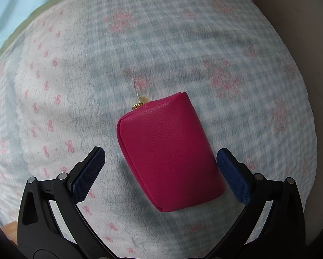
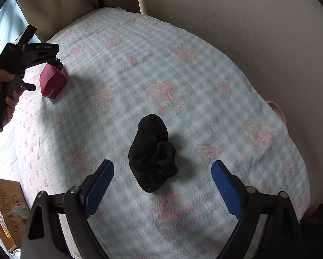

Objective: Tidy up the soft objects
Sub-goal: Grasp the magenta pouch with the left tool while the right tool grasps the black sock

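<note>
A pink zip pouch (image 1: 161, 129) lies on the checked blanket (image 1: 183, 43), its gold zip pull at the far end. My left gripper (image 1: 161, 151) points down over it, open, with the pouch between the blue pads; the right pad (image 1: 228, 168) is right at the pouch's edge and the left pad stands apart. In the right wrist view the same pouch (image 2: 52, 84) sits under the left gripper (image 2: 44, 75), held by a person's hand (image 2: 8, 95). A crumpled black sock (image 2: 152, 151) lies just ahead of my right gripper (image 2: 163, 164), which is open and not touching it.
The blanket (image 2: 139, 64) covers a seat with beige cushions (image 2: 226, 21) behind and to the right. A cardboard box (image 2: 6, 205) stands at the lower left beside the seat. A pink loop (image 2: 278, 108) pokes out at the blanket's right edge.
</note>
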A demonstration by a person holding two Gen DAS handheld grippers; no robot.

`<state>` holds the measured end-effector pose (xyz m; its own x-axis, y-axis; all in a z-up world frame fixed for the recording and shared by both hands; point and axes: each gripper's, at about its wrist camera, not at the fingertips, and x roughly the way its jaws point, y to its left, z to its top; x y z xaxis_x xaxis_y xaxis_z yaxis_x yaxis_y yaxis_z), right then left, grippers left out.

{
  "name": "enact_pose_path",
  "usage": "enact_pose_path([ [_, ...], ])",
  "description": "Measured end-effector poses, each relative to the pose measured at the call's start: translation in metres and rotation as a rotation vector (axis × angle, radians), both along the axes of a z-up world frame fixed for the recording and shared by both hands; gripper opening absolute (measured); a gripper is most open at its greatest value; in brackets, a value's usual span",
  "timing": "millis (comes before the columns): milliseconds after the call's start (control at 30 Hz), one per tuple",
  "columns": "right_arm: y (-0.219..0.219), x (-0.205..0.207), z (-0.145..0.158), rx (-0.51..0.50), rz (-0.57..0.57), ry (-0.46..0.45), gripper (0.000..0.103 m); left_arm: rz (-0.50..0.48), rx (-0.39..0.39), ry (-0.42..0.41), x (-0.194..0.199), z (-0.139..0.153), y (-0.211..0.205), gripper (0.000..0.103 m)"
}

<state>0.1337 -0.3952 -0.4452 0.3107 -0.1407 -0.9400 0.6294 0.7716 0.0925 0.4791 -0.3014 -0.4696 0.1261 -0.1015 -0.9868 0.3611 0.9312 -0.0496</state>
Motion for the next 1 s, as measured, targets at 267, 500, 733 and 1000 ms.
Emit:
enact_pose_path([
  [267,0.0,0.019,-0.029,0.027,0.015,0.063,0.065,0.024,0.033,0.004,0.02,-0.018,-0.009,0.09],
  [500,0.001,0.021,-0.035,0.026,0.03,0.085,0.034,0.038,0.007,0.028,0.019,-0.025,-0.012,0.065],
  [733,0.001,0.023,-0.033,0.03,0.037,0.076,0.024,-0.022,0.021,-0.031,0.01,-0.013,-0.012,0.051],
  [1000,-0.003,0.027,-0.013,0.033,0.052,0.054,0.019,-0.049,0.015,-0.048,-0.005,0.02,-0.001,0.046],
])
